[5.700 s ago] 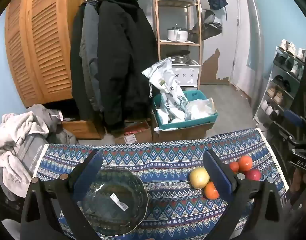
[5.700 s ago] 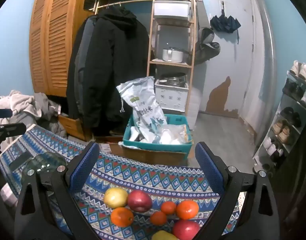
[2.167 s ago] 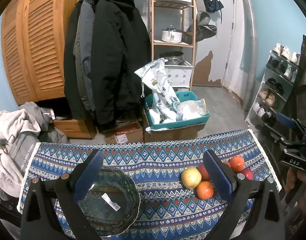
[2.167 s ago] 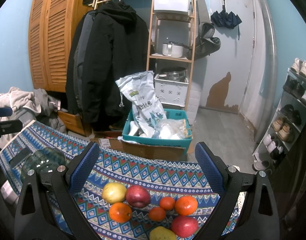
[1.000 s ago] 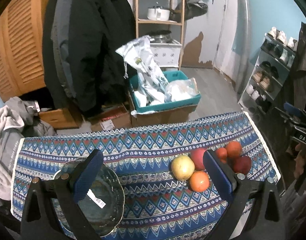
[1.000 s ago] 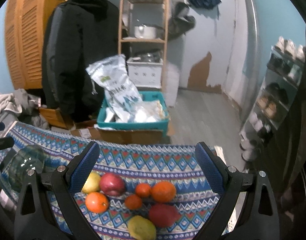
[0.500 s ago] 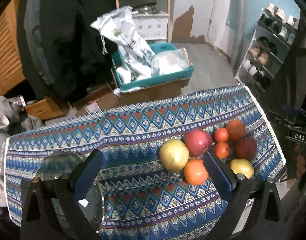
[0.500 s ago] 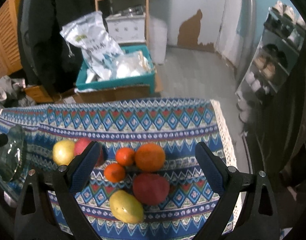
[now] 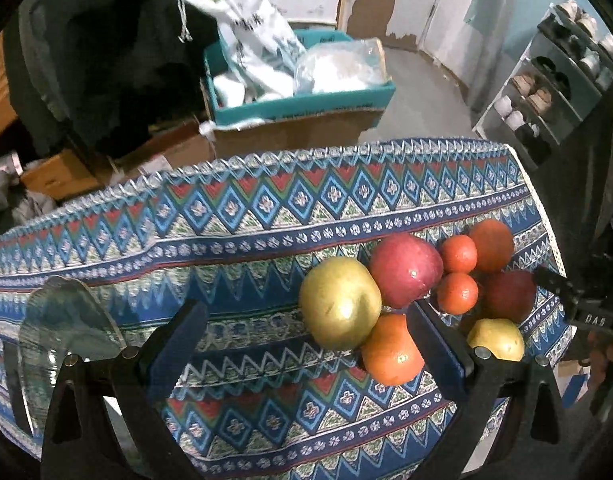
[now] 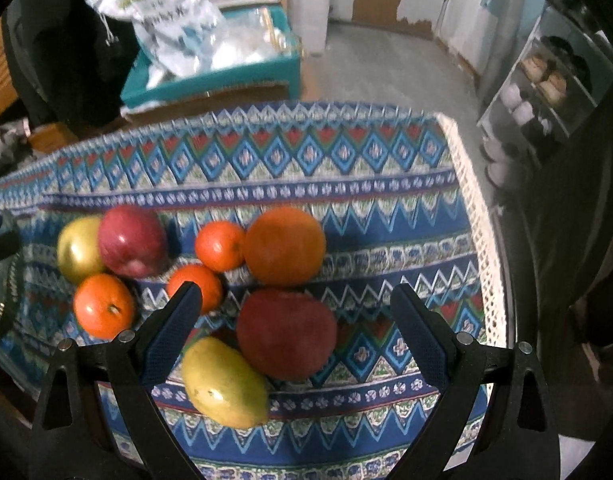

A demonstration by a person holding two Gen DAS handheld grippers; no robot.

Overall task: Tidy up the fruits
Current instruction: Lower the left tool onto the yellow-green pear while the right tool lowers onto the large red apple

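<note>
Fruits (image 9: pixel 410 292) cluster right on the tablecloth (image 9: pixel 242 216); glass bowl (image 9: pixel 62 332) sits left.

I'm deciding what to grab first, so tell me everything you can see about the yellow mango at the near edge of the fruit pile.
The yellow mango is oblong, smooth-skinned, yellow shading to green, with a few small dark specks. It lies on its side on the patterned tablecloth, nearest the camera in the pile, its upper end against the dark red apple. The open right gripper hangs above both; nothing grips it.
</note>
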